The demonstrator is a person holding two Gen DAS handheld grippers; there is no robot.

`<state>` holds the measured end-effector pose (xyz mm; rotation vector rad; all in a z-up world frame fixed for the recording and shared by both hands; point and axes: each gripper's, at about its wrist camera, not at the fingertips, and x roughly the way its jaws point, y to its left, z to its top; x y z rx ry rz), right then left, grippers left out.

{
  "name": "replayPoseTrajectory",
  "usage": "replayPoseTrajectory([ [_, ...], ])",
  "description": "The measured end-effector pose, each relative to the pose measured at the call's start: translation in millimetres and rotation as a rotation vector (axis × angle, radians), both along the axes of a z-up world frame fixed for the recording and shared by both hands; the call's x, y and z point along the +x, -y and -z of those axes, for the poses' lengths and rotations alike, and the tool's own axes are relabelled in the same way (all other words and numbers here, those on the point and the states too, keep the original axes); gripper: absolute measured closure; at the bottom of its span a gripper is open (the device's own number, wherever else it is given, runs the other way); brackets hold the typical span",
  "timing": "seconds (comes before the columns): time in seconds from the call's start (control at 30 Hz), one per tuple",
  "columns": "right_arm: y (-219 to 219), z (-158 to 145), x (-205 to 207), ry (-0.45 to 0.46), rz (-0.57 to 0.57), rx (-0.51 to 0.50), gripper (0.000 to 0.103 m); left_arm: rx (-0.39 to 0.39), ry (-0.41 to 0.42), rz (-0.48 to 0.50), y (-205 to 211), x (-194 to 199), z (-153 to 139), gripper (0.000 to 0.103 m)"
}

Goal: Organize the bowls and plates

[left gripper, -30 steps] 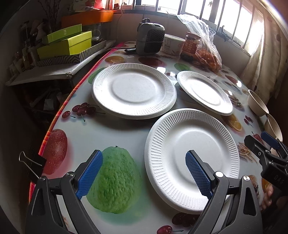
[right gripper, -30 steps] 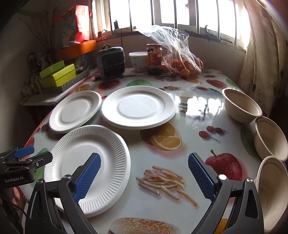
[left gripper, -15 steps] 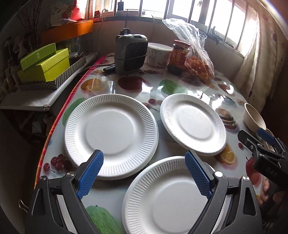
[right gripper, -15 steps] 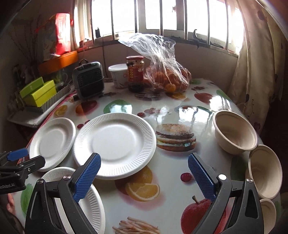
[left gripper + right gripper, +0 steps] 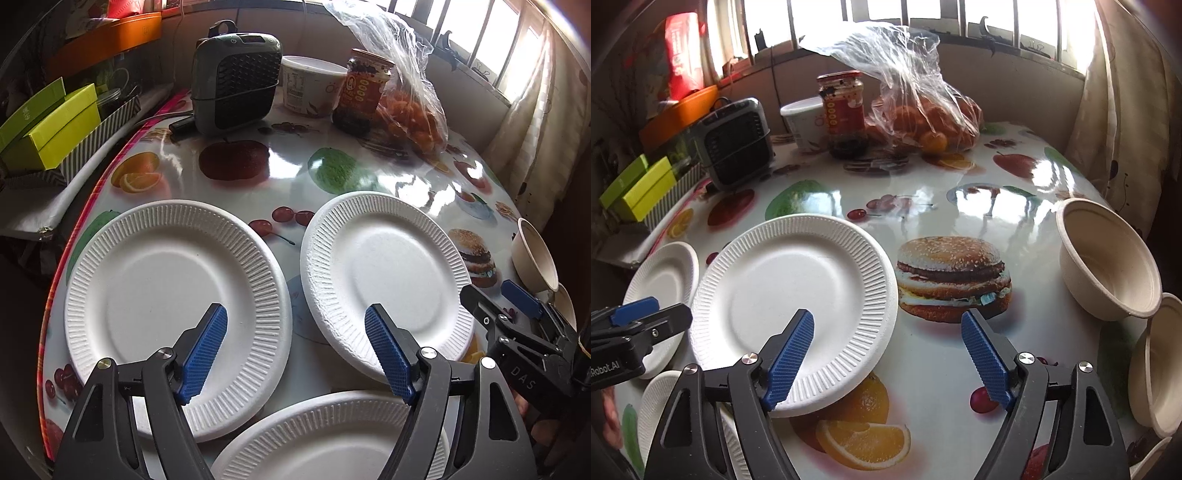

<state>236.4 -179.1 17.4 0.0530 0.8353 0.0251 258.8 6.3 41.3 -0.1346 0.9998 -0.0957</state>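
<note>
**Both grippers over the plates, nothing held**

Your left gripper (image 5: 295,350) hovers over the gap between the left plate (image 5: 177,306) and the middle plate (image 5: 388,280), jaws closing on nothing. Your right gripper (image 5: 886,354) hangs over the middle plate's near edge and the fruit-print table (image 5: 942,406), jaws closing, also empty. A 3rd plate (image 5: 332,443) lies nearest you. 2 bowls (image 5: 1108,258) sit right, just beside each other.

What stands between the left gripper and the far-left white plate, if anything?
Nothing visible does. The left gripper hangs over the near rim of the far-left plate, its jaws closing with nothing gripped between them. The second plate lies beside it to the right, apart from that path.
</note>
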Motion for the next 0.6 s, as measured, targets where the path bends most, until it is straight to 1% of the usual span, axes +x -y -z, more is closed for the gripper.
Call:
replayPoseTrajectory([
  [0.07, -0.7, 2.1, 3.0, -0.003, -0.006, 0.006, 0.023, 0.001, 0.001, 0.006, 2.3, 2.7, 0.4, 0.028],
  [0.1, -1.1, 2.8, 4.4, -0.004, -0.009, 0.009, 0.024, 0.003, -0.001, 0.012, 3.9, 4.1, 0.6, 0.033],
  [0.17, -1.8, 4.1, 7.0, -0.009, -0.013, 0.011, 0.028, 0.006, -0.007, 0.023, 5.9, 6.7, 2.3, 0.035],
  [0.23, -1.6, 5.2, 8.2, -0.012, -0.012, 0.013, 0.034, 0.003, -0.018, 0.023, 6.9, 9.3, 4.6, 0.04],
  [0.3, -1.6, 6.5, 9.7, -0.017, -0.014, 0.02, 0.038, -0.009, -0.031, 0.028, 8.1, 11.6, 7.2, 0.047],
  [0.37, -1.9, 7.8, 11.0, -0.025, -0.019, 0.02, 0.041, -0.003, -0.036, 0.03, 9.8, 12.2, 9.2, 0.047],
  [0.4, -1.9, 8.0, 11.3, -0.026, -0.021, 0.023, 0.045, 0.0, -0.039, 0.03, 10.4, 12.2, 9.9, 0.048],
  [0.43, -1.6, 8.1, 11.4, -0.027, -0.021, 0.024, 0.047, 0.002, -0.04, 0.03, 11.1, 13.0, 10.4, 0.049],
  [0.47, -0.8, 8.3, 11.4, -0.027, -0.017, 0.024, 0.051, 0.002, -0.041, 0.03, 11.6, 13.5, 10.7, 0.055],
  [0.5, -0.2, 8.6, 11.7, -0.028, -0.015, 0.025, 0.055, 0.0, -0.042, 0.033, 12.4, 13.7, 10.8, 0.057],
  [0.53, 0.7, 9.1, 12.0, -0.032, -0.015, 0.028, 0.059, 0.003, -0.041, 0.035, 12.9, 13.8, 11.0, 0.057],
  [0.6, 1.1, 10.3, 13.1, -0.042, -0.019, 0.037, 0.062, 0.011, -0.044, 0.036, 14.0, 14.3, 12.0, 0.058],
])
